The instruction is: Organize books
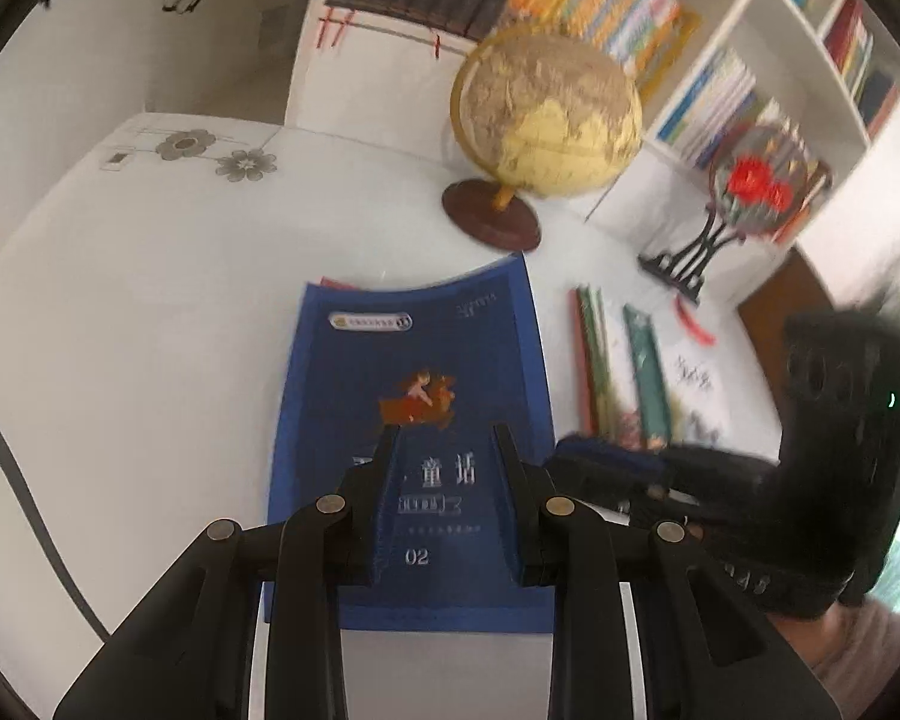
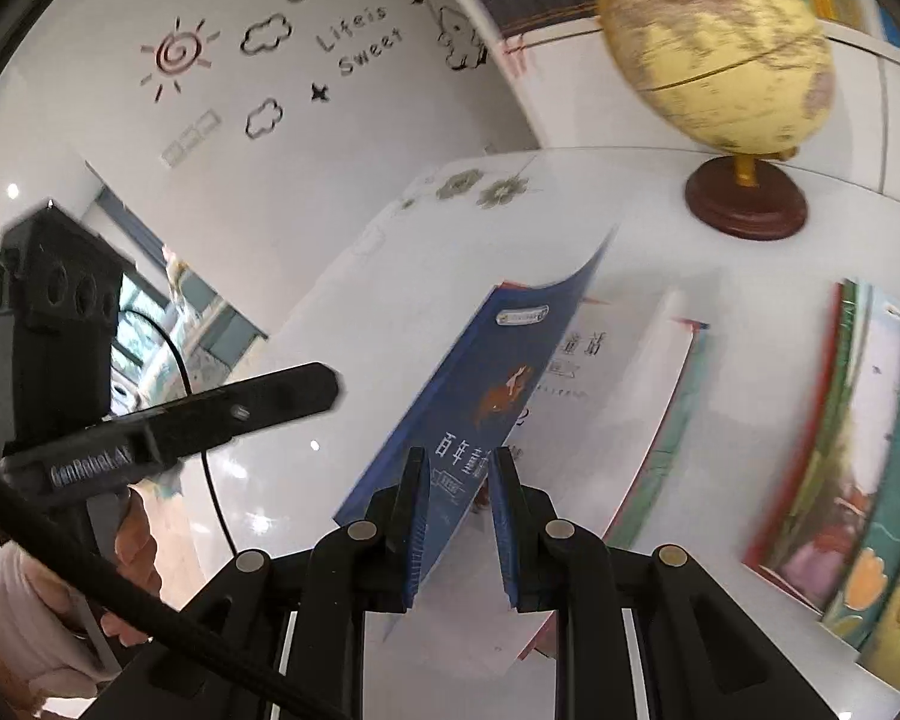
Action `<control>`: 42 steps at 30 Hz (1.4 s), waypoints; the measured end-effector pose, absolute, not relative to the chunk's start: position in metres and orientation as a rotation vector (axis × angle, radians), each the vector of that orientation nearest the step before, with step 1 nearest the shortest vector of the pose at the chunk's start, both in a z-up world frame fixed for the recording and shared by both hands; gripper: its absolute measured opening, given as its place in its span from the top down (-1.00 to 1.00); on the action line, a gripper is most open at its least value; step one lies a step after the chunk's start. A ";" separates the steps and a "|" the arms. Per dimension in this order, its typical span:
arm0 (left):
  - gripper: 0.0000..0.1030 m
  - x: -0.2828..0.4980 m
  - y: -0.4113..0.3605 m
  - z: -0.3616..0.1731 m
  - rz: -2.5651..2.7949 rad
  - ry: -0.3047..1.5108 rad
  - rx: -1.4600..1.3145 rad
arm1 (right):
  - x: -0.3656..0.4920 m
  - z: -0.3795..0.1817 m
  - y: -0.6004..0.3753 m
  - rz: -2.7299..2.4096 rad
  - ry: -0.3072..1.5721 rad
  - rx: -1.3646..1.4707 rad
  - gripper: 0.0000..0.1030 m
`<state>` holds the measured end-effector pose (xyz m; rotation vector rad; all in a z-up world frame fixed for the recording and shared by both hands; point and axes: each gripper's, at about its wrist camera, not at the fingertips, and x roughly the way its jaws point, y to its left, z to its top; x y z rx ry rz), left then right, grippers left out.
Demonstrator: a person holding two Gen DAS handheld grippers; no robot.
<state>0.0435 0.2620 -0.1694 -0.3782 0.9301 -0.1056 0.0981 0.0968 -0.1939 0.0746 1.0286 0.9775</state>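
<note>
Blue book point(image 2: 486, 396): I have its front cover lifted, tilted up off the white title page beneath; the book lies on the white desk point(image 1: 150, 330), well in from the edges, nearer the front edge than the globe.
Right gripper point(image 2: 459, 516): closed on the lower edge of the blue cover, which stands between its pads.
Left gripper point(image 1: 444, 480): over the lower part of the blue cover point(image 1: 414, 420), jaws narrow; I cannot tell whether the pads press on anything.
Other books point(image 2: 840, 468): picture books with green and red edges lying flat just right of the blue book.
Globe point(image 1: 546, 114): on a dark round base toward the desk's back edge.
Fan ornament point(image 1: 750, 186): red flower, black stand, near the back right.
Shelves point(image 1: 810, 60): rows of books behind the desk.
</note>
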 end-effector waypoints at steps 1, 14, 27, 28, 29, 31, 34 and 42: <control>0.53 0.042 0.263 -0.173 -0.103 0.940 -0.374 | 0.098 -0.197 0.099 0.959 1.029 0.080 0.62; 0.35 0.034 0.325 -0.225 0.071 1.114 -0.403 | 0.117 -0.245 0.064 0.704 1.215 0.179 0.19; 0.27 0.066 0.302 -0.247 0.026 1.211 -0.336 | 0.110 -0.259 0.067 0.699 1.313 0.194 -0.01; 0.27 0.068 0.299 -0.248 0.015 1.213 -0.337 | 0.111 -0.259 0.065 0.689 1.313 0.197 -0.01; 0.26 0.070 0.296 -0.250 0.005 1.213 -0.336 | 0.111 -0.259 0.063 0.675 1.312 0.196 -0.03; 0.23 0.072 0.292 -0.250 0.013 1.208 -0.315 | 0.112 -0.261 0.060 0.666 1.324 0.209 -0.04; 0.20 0.075 0.290 -0.250 0.013 1.209 -0.308 | 0.111 -0.264 0.058 0.684 1.348 0.237 -0.04; 0.20 0.074 0.297 -0.246 0.063 1.202 -0.332 | 0.105 -0.262 0.061 0.721 1.348 0.209 -0.04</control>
